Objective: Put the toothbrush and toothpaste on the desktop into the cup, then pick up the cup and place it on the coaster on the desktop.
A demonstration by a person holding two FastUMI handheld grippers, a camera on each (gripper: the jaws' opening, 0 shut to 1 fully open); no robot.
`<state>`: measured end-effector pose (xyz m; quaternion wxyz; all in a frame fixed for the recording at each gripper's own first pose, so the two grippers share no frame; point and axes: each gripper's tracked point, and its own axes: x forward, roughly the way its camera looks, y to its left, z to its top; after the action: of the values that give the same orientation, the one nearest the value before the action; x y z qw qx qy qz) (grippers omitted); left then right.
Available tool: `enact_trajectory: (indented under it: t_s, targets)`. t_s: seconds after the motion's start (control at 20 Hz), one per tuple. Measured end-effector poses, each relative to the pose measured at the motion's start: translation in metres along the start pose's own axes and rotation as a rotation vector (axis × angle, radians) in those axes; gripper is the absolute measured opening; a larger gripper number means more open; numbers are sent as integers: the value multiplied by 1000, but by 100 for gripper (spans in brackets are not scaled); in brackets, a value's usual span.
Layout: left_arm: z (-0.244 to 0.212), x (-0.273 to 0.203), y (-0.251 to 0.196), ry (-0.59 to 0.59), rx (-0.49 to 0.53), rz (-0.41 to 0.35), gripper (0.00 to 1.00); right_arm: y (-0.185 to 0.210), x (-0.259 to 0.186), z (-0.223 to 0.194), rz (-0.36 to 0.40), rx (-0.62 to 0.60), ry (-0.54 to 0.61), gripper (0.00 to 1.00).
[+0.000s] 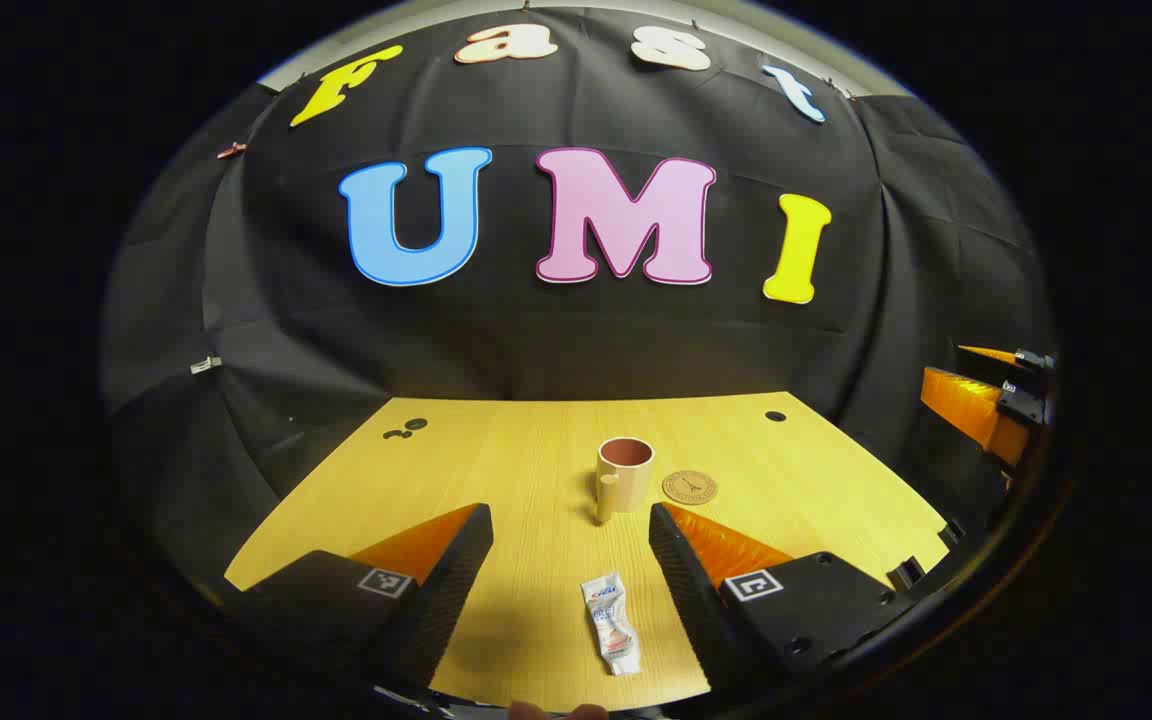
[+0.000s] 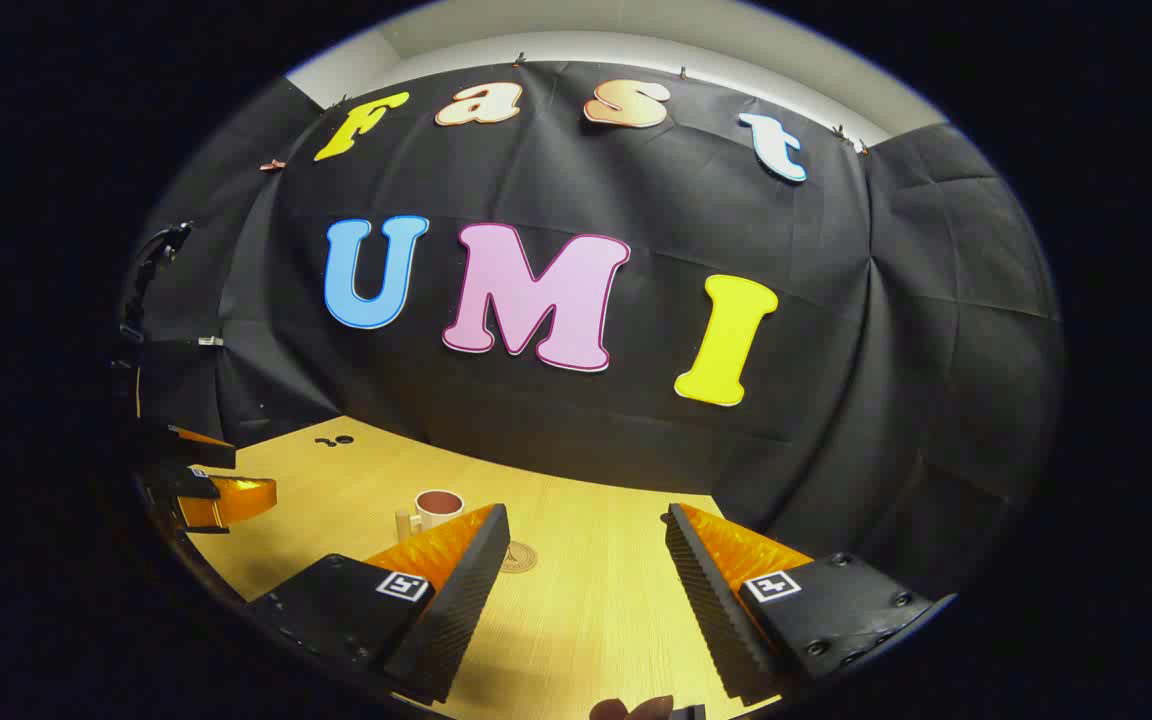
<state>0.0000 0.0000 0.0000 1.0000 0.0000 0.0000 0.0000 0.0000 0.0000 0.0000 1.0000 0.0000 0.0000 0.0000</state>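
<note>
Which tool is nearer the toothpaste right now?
Left. The toothpaste lies on the desktop between the open fingers of the left tool. The right tool hangs open off by the coaster.

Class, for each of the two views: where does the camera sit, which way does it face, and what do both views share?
Left gripper view: rides the left tongs, facing toothpaste, cup, coaster; right tongs at its edge.
Right gripper view: rides the right tongs, above the desktop, facing the wall.
Shared: cup, coaster, desktop.
</note>
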Motion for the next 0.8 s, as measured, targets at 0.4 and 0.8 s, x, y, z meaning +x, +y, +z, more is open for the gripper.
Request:
enact_trajectory:
  t_s: [0.4,0.8]
  targets:
    - [-13,9,-3,43,3,-7,97,11,6,-16,17,-15,53,97]
    - [-43,27,-7,142,-12,-21,98,16,13,-39,32,-19,121,97]
